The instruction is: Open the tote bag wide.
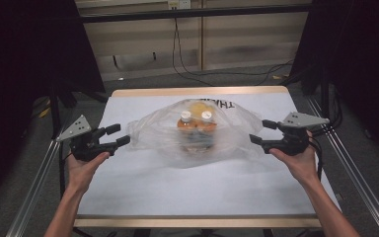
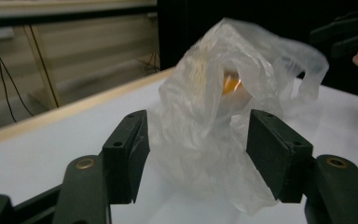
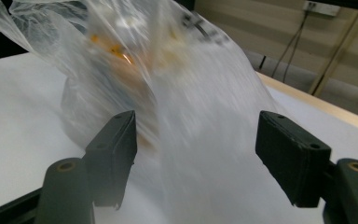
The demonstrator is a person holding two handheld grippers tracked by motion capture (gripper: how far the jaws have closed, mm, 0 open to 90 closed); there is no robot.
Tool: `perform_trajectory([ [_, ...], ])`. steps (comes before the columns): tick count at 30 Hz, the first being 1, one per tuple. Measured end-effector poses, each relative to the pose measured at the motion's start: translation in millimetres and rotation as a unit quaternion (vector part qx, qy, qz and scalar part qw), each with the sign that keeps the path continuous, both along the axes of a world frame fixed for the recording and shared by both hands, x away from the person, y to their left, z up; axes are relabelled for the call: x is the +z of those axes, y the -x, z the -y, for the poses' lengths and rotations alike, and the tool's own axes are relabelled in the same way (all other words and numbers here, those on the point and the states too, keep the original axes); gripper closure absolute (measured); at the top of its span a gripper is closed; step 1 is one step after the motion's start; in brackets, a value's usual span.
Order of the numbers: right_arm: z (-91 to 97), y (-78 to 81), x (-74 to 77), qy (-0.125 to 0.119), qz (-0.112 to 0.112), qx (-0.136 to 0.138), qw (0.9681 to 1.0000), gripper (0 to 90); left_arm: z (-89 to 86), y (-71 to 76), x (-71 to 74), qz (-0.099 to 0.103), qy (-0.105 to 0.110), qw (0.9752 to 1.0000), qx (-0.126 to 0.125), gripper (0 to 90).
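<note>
We have both grippers, left [image 1: 120, 135] and right [image 1: 258, 132], with jaws released beside the bag [image 1: 197, 131] (bottles [image 1: 196, 124] inside) mid-worktop [image 1: 177, 192]; next, regrasp its handles squarely.

- A plastic bag [image 1: 192, 131] sits on the table [image 1: 202, 192], toward its far middle.
- Two bottles [image 1: 196, 123] stand side by side inside the bag.
- The left gripper [image 1: 119, 135] is left of the bag; the right gripper [image 1: 259, 132] is right of it.
</note>
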State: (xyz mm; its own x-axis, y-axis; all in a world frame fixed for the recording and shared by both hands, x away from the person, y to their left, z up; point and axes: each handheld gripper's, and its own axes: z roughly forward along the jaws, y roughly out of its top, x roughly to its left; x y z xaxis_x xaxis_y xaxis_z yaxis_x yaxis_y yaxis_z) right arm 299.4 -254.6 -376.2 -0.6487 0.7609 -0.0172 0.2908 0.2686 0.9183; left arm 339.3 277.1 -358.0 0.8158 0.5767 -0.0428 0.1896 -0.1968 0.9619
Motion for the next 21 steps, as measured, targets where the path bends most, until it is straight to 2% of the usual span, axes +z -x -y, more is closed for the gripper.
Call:
perform_trajectory([
  [5, -27.3, -19.4, 3.3, 0.016, 0.001, 0.023, 0.9996, 29.5, 12.3, -4.4, 18.7, 0.012, 0.014, 0.9998, -0.009, 37.7],
  [9, -41.0, -37.5, -5.1, 0.046, -0.012, 0.024, 0.9986, 33.1, 15.2, -3.8, 20.9, 0.013, 0.015, 0.9997, -0.015, 36.3],
  [11, -43.5, -44.9, -9.1, 0.047, -0.021, 0.025, 0.9983, 35.2, 14.7, -5.1, 22.2, 0.016, 0.012, 0.9997, -0.013, 36.2],
  [13, -45.7, -51.5, -12.7, 0.051, -0.024, 0.022, 0.9982, 46.7, 15.9, -6.7, 25.5, 0.021, 0.021, 0.9995, -0.015, 35.9],
  [15, -47.4, -55.3, -14.1, 0.05, -0.026, 0.022, 0.9982, 53.6, 18.5, -7.4, 29.2, 0.022, 0.028, 0.9992, -0.021, 35.9],
  [16, -47.7, -56.6, -14.2, 0.049, -0.027, 0.025, 0.9981, 61.8, 19.8, -7.2, 30.9, 0.024, 0.026, 0.9991, -0.024, 35.9],
  [18, -48.1, -58.8, -14.4, 0.048, -0.028, 0.027, 0.9981, 67.5, 22.0, -5.7, 33.1, 0.025, 0.021, 0.9992, -0.024, 35.5],
  [21, -47.9, -61.7, -15.6, 0.042, -0.034, 0.033, 0.998, 83.3, 20.4, -3.7, 32.7, 0.025, 0.019, 0.9993, -0.022, 35.3],
])
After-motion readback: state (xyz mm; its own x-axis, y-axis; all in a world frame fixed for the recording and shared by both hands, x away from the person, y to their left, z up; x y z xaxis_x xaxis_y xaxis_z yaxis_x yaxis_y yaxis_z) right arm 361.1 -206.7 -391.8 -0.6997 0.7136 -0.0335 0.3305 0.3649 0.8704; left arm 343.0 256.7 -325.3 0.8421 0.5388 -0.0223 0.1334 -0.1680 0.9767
